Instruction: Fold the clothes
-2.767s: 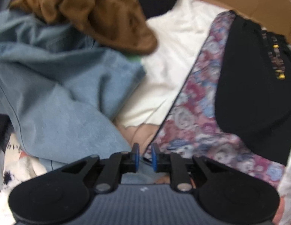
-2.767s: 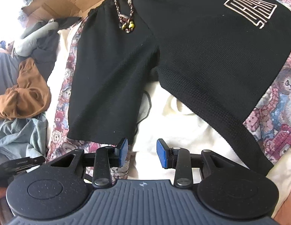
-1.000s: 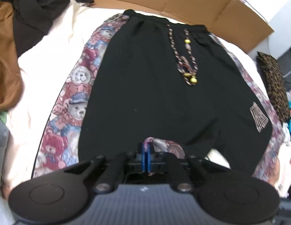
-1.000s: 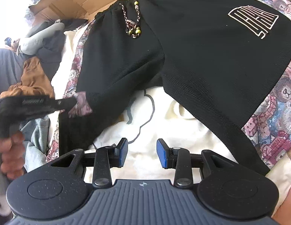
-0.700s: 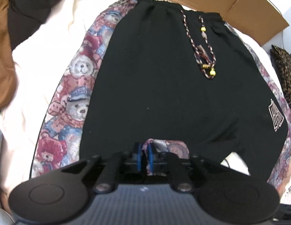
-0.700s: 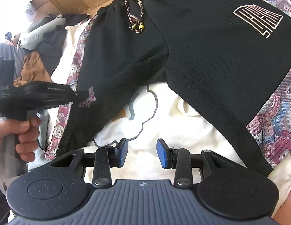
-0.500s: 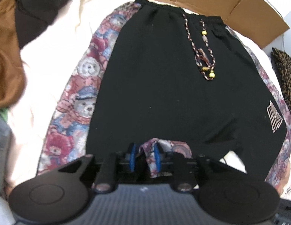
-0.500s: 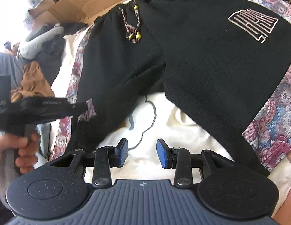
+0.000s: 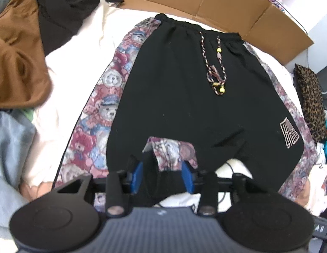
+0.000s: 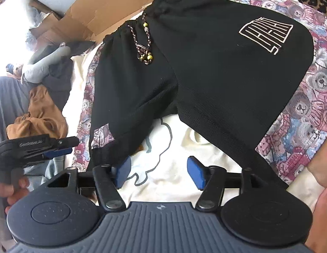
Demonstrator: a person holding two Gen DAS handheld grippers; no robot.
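The left tongs [image 9: 162, 174] are seen spread wide, nothing pinched between the blue pads [image 9: 136, 174]; the turned-up hem corner [image 9: 169, 154] of one leg is lying loose just in front of them, teddy-bear lining showing. From the right wrist view those same left tongs [image 10: 58, 147] are held off to the side of that leg, with a hand [image 10: 14, 187] wrapped on the handle.

The right tongs [image 10: 160, 172] are likewise parted and empty, hovering over a cream cloth with a cartoon print [image 10: 163, 168] that's exposed in the gap between the two legs.

The black shorts [image 9: 184, 97] are laid out flat on the bed, waistband toward the far edge, legs toward the near edge. Teddy-bear print panels [image 9: 104, 113] run down both outer sides. A braided drawstring with yellow beads [image 9: 216, 73] is draped down from the waistband, and a boxy outlined logo [image 10: 266, 34] is stitched near the hem of the other leg.

Flattened cardboard [image 9: 205, 2] is propped along the far edge of the bed. A brown garment [image 9: 18, 63] and a black one [image 9: 64, 14] are piled toward the far left corner, light blue fabric [image 9: 9, 151] is bunched at the left edge, and a leopard-print piece [image 9: 311, 101] is spotted at the right edge.
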